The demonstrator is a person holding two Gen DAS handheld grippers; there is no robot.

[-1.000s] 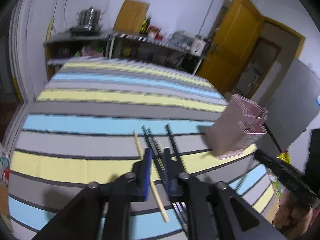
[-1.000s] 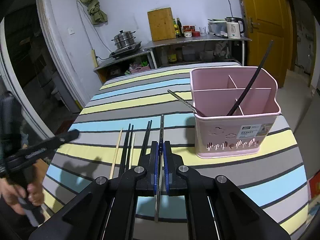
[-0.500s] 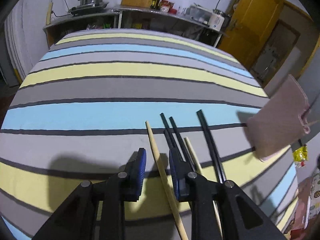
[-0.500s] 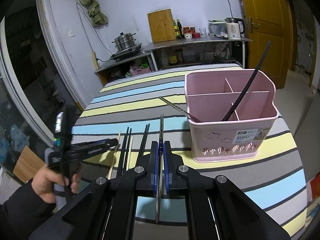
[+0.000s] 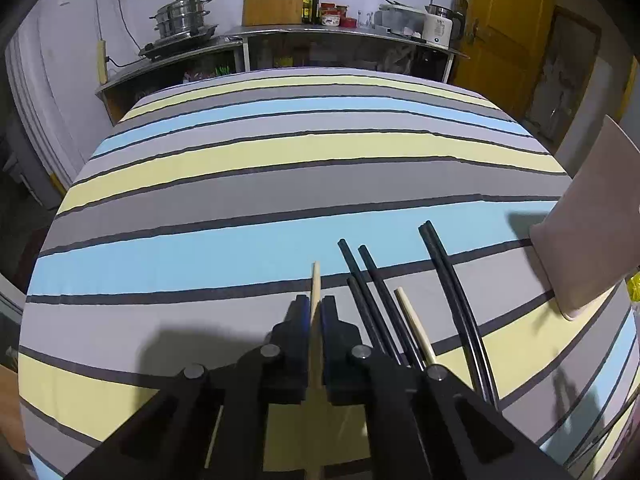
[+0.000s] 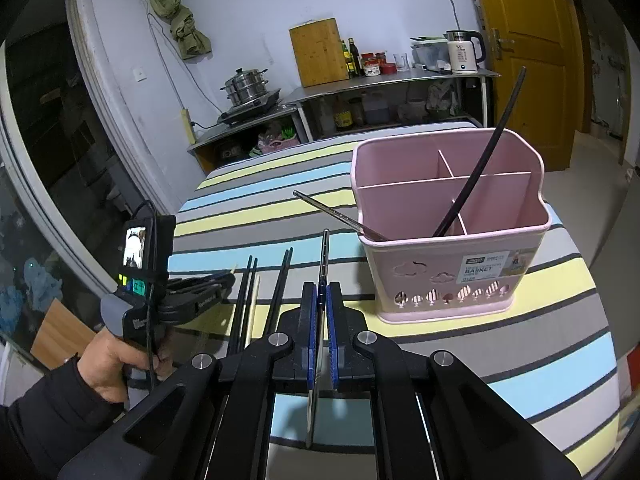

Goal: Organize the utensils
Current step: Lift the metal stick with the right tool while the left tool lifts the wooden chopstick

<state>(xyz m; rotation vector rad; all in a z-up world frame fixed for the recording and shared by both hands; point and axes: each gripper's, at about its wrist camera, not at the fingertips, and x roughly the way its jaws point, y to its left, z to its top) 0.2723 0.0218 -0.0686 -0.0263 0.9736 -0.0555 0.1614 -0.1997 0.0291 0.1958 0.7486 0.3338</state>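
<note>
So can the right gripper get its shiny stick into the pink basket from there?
Probably yes. The right gripper holds the metal chopstick just left of the pink basket, whose top is open; nothing lies between.

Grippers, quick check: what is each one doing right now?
Left gripper: closed on a wooden chopstick.
Right gripper: closed on a metal chopstick.
</note>
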